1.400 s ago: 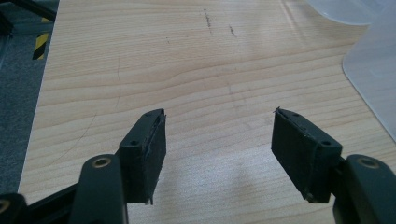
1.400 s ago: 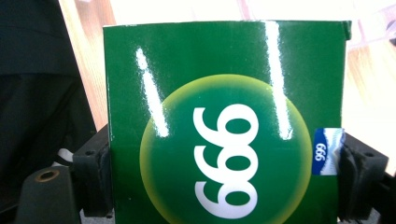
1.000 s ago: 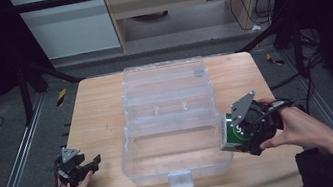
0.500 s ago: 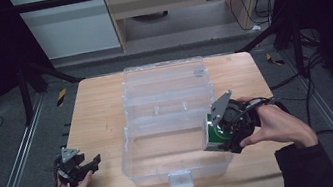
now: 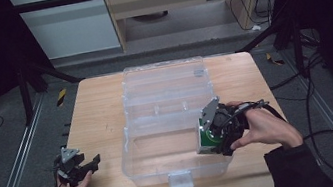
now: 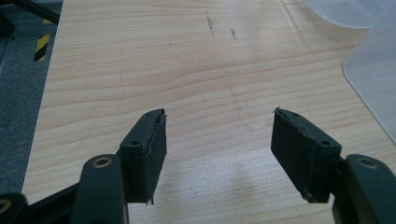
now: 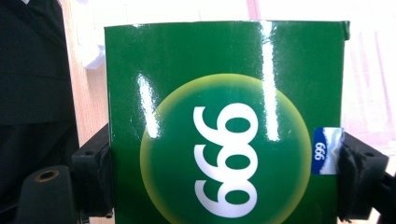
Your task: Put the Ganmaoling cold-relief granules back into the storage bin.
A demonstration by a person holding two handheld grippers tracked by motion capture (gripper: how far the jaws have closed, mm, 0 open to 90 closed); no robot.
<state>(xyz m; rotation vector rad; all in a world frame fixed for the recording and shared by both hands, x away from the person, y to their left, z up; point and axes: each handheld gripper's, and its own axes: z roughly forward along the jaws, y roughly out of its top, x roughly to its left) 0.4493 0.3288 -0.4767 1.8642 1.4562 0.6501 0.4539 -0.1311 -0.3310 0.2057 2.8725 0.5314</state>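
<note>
While our right gripper (image 5: 207,140) clamps the green box (image 5: 205,138) over the clear bin's (image 5: 176,170) right end, we lower it level; our left gripper (image 5: 84,166) rests open near the table's (image 5: 102,119) left corner.

One green box (image 5: 207,137), one clear plastic case (image 5: 168,118), two grippers, perhaps nothing more.

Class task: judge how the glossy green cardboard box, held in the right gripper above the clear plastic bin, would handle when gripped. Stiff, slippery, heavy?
The glossy green cardboard box looks fairly stiff: its flat sides show no buckling between the jaws. Its shiny, reflective print suggests it may slip. Probably light.
</note>
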